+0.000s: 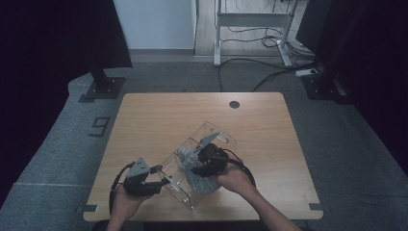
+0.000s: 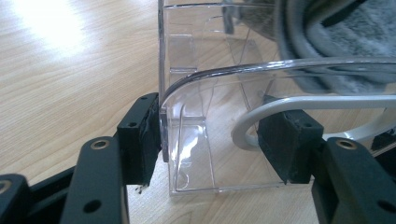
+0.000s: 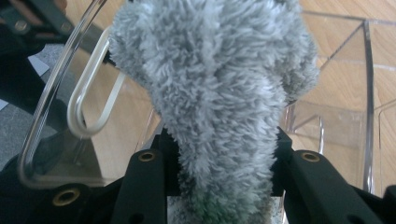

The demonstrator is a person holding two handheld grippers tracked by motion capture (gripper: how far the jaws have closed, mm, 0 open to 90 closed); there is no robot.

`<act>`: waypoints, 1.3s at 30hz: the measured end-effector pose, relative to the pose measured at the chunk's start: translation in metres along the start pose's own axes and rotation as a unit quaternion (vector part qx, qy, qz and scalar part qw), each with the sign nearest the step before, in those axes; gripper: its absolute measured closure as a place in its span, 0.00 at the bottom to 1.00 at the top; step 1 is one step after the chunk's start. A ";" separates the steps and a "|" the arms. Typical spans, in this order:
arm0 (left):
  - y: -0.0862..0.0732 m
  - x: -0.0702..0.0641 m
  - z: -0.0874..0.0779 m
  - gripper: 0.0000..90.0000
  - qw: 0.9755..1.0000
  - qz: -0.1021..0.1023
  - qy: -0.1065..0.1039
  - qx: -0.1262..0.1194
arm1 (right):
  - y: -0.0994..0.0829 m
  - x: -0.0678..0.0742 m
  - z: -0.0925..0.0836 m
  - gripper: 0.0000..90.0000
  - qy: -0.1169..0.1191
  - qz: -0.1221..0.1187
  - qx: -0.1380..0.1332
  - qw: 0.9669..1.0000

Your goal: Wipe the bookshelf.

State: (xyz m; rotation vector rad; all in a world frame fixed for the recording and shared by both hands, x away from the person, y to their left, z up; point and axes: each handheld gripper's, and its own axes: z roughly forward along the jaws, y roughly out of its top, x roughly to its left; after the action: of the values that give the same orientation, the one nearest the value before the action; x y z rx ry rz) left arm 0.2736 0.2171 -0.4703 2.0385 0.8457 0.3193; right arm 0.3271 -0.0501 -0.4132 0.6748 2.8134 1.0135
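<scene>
We steady the clear acrylic organizer (image 1: 192, 166) w/ left hand-held gripper (image 2: 210, 140) clamped on its wall near the bench's (image 1: 144, 120) front edge; right hand-held gripper (image 3: 219, 163) clenches a grey fluffy cloth (image 3: 219, 84), mid-stuffing; next, probably push deeper.

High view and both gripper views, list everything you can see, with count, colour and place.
Table: one, light wood, centre of the room.
Clear plastic organizer: one, transparent, tilted on the table's near half.
Fluffy cloth: one, grey, at the organizer's open side.
Handle: one, white loop, on the organizer's end.
Cables: several, dark, on the floor beyond.
Left gripper: black, jaws around the organizer's end wall.
Right gripper: black, jaws clamped on the cloth.
</scene>
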 end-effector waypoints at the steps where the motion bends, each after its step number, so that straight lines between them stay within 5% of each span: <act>1: 0.000 0.000 0.000 0.45 1.000 0.000 0.000 0.000 | 0.000 0.000 0.000 0.68 0.000 0.000 0.000 1.000; 19: 0.000 0.000 0.000 0.45 1.000 -0.002 0.000 -0.001 | -0.038 0.007 -0.009 0.68 0.001 0.008 -0.007 1.000; 39: 0.001 -0.001 0.002 0.45 1.000 -0.006 0.008 -0.002 | -0.069 0.006 0.016 0.69 -0.013 0.010 0.005 1.000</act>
State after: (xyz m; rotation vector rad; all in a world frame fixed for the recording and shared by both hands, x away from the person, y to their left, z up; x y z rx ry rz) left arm 0.2749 0.2145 -0.4705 2.0281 0.8661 0.3323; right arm 0.2988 -0.0851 -0.4679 0.7118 2.7975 0.9876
